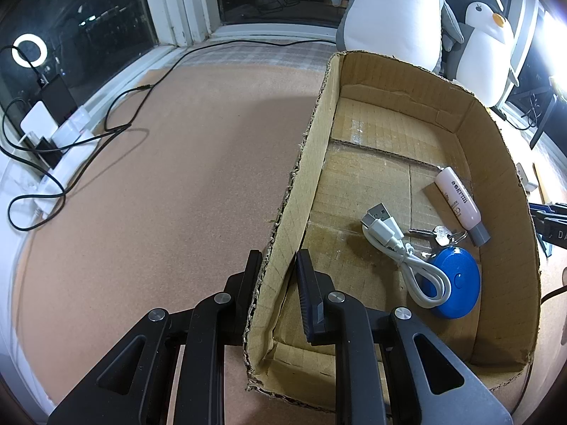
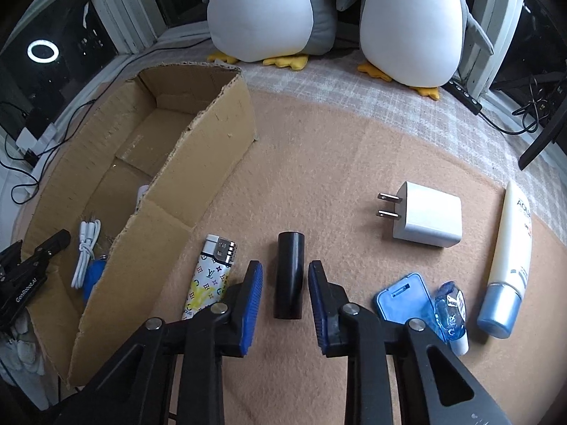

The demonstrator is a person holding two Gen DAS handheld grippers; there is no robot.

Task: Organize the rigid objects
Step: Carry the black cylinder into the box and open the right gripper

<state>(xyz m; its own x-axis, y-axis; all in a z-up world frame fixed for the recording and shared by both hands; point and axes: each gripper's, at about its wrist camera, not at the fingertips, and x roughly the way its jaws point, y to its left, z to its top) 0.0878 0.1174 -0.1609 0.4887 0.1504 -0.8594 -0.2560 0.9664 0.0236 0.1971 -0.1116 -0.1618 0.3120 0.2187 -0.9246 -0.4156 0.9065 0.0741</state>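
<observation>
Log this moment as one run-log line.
left gripper: shut on cardboard box wall | right gripper: open, straddling black cylinder, no contact seen | in box: white cable, blue disc

Cardboard box (image 2: 149, 163) at left holds cable (image 1: 400, 248), keys (image 1: 441, 235), perhaps a tape measure (image 1: 457, 283); lighter (image 2: 209, 276), cylinder (image 2: 288, 279), charger (image 2: 425, 214) lie rightward.

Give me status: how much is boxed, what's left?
Done: white USB cable, keys, blue disc and pink tube lie in the cardboard box, which left gripper clamps. In hand: right gripper straddles black cylinder, not gripping. Left: lighter, charger, blue case, cream tube.
</observation>
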